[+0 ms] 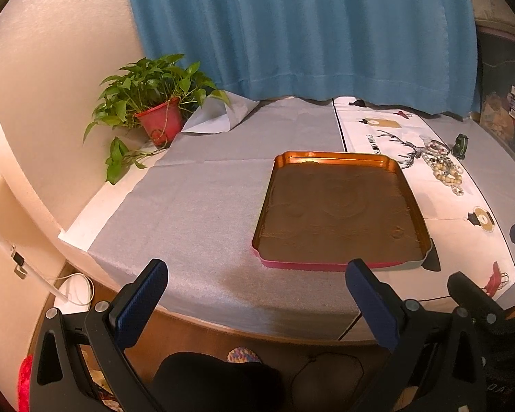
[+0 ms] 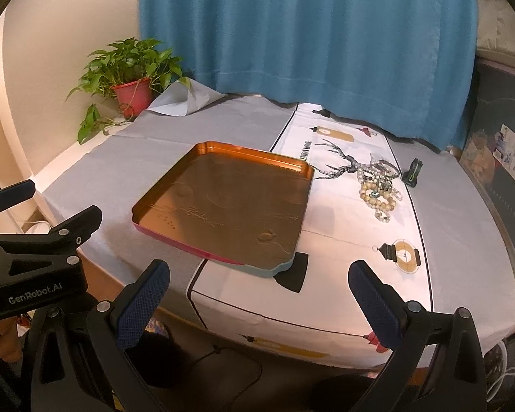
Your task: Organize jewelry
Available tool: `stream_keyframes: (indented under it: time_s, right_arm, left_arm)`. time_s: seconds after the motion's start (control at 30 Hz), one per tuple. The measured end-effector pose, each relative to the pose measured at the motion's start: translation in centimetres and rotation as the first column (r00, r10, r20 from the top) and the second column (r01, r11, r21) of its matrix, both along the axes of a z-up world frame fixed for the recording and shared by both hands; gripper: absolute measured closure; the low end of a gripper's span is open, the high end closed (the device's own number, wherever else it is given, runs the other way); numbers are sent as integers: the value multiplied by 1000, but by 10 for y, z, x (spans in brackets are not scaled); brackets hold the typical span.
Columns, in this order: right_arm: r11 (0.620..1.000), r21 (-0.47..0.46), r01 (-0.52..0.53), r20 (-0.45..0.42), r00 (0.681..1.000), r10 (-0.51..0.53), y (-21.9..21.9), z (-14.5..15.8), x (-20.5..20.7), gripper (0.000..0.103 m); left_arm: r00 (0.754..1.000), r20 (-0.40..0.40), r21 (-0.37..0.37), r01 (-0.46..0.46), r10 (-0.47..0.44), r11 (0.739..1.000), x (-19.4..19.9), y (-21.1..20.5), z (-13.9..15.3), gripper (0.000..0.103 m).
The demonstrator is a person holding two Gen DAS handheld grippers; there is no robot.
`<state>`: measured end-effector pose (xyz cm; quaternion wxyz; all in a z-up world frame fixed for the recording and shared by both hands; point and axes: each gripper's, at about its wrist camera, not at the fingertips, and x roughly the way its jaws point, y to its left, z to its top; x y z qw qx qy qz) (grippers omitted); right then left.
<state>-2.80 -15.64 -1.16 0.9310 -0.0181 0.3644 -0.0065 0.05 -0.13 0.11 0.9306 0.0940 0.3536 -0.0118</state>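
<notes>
Both claws wide open, empty: left claw (image 1: 257,304), right claw (image 2: 259,304); beads (image 2: 377,189) apparently untouched.

Bead pile (image 2: 377,189) too tangled to separate

Each tool — left tool (image 1: 257,304), right tool (image 2: 259,304) — has black plastic arms with silver rivets and dark-blue textured finger pads (image 2: 144,309); the left tool's body reads "GenRobot.AI" in white.
</notes>
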Motion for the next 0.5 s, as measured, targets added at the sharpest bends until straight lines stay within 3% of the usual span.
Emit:
stream_keyframes:
  time_s: [0.5]
  right_arm:
    - [1000, 7, -4, -4, 1000, 4, -1, 2, 0, 0]
  left_arm:
    - [1000, 3, -1, 2, -2, 1000, 1, 1, 0, 0]
